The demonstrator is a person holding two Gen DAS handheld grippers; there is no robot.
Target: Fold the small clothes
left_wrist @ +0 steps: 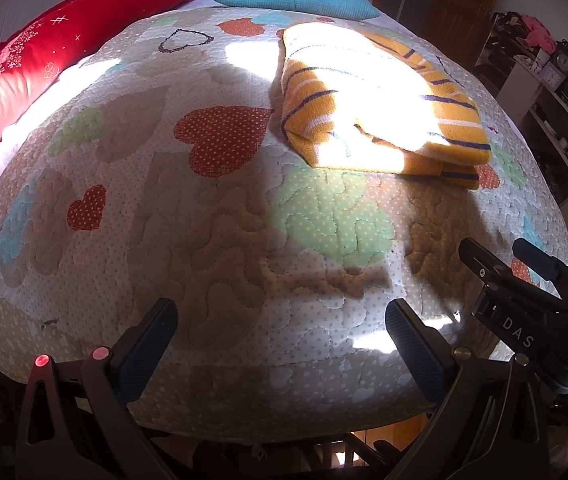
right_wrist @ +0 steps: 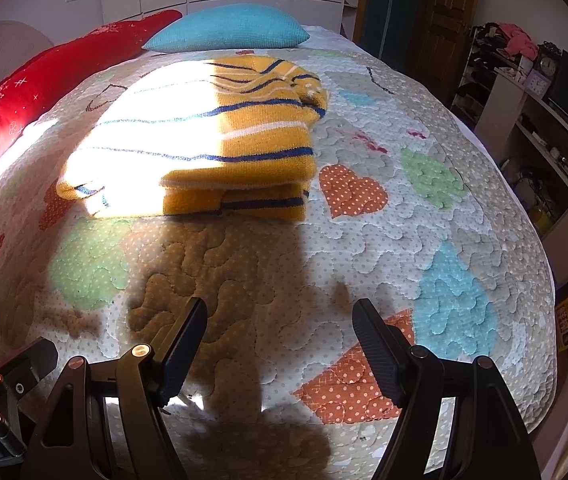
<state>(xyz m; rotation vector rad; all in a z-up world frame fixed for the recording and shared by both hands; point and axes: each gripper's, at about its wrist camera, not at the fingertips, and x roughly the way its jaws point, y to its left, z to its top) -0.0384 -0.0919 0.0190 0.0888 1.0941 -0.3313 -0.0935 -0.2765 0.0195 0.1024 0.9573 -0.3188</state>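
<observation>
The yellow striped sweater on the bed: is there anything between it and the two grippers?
Nothing visible stands in the way. The yellow striped sweater lies folded on the quilt, and only bare quilt lies between it and the open right gripper and the open left gripper. The blue pillow lies beyond it.

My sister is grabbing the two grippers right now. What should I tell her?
Left gripper: open, holding nothing, hovering over the near edge of the quilt.
Right gripper: open, holding nothing, also back from the clothes.
Yellow striped sweater: lies on the quilt, folded into a thick bundle, half in bright sun, in front of the blue pillow.
Done: the sweater looks folded.
Left: I see no other small clothes on the bed; maybe tidy the bunched far end.
</observation>
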